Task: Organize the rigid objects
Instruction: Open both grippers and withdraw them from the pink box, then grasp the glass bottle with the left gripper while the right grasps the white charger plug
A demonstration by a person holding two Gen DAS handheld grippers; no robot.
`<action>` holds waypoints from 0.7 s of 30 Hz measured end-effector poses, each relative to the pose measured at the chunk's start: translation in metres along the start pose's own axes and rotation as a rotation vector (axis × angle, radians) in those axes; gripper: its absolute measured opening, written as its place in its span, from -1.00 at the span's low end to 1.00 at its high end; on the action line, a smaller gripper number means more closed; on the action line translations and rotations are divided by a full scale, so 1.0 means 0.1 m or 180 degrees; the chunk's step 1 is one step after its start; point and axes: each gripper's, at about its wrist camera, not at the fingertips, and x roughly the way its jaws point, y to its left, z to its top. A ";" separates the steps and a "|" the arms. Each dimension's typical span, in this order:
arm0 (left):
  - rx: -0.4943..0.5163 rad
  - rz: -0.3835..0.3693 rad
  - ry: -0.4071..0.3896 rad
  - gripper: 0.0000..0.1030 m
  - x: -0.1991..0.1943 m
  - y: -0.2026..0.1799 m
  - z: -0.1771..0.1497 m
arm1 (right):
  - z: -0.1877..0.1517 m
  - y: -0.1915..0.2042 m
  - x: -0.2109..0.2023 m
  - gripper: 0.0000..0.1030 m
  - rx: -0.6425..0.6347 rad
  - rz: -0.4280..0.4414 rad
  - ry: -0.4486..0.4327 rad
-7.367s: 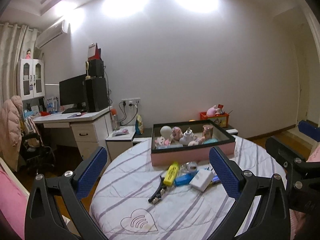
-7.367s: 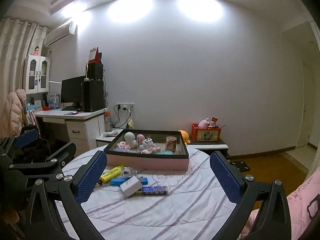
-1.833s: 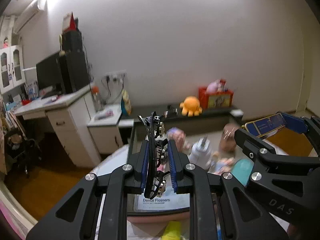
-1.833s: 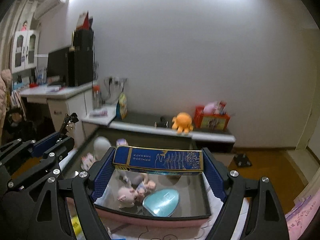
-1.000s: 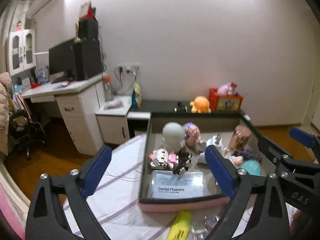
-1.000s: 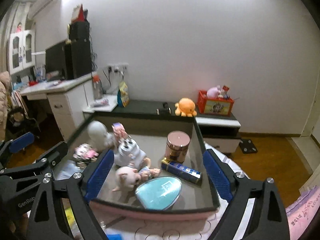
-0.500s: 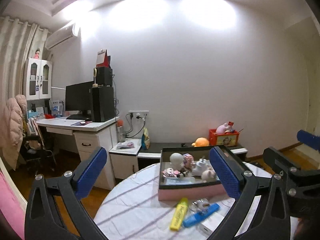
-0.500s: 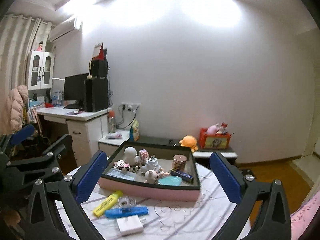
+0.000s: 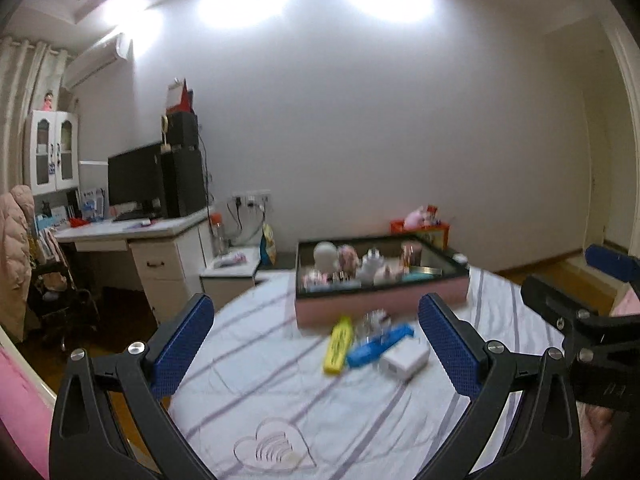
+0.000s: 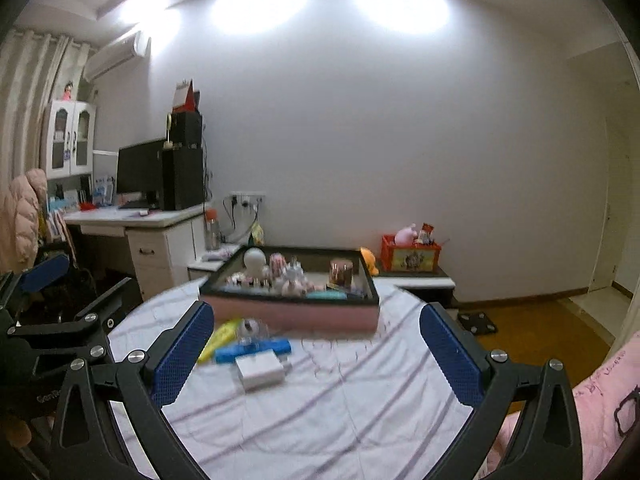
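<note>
A pink tray with a black rim [image 9: 380,305] [image 10: 292,314] stands at the far side of the round table and holds several small toys and boxes. In front of it lie a yellow highlighter [image 9: 338,345] [image 10: 219,336], a blue box [image 9: 378,346] [image 10: 253,351], a white box [image 9: 404,360] [image 10: 259,370] and a small clear item [image 9: 374,319] [image 10: 249,327]. My left gripper [image 9: 318,344] is open and empty, held back above the near table. My right gripper [image 10: 316,354] is open and empty too, to the right of the left one.
The table wears a white cloth with purple stripes [image 9: 280,380] [image 10: 340,400]. A white desk with a monitor [image 9: 136,236] stands at the left, a low shelf with a red box [image 10: 410,258] behind. A pink fabric edge [image 10: 592,400] lies at the right.
Both grippers let go of a hair clip and a blue box into the tray, opened, and pulled back. Since half a second ago both views have tilted down slightly toward the table.
</note>
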 end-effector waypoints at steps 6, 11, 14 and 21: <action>-0.0061 -0.0001 0.0308 1.00 0.19 0.07 -0.19 | -0.15 0.02 0.13 1.00 0.0000 0.0041 0.0222; -0.0138 0.0115 0.0600 1.00 0.41 0.23 -0.32 | -0.26 0.09 0.52 1.00 -0.0034 0.0169 0.0621; -0.0243 0.0146 0.0762 1.00 0.54 0.33 -0.39 | -0.37 0.16 0.79 1.00 -0.0037 0.0265 0.0919; -0.0238 0.0144 0.0999 1.00 0.81 0.39 -0.48 | -0.49 0.31 1.30 1.00 -0.0106 0.0352 0.1339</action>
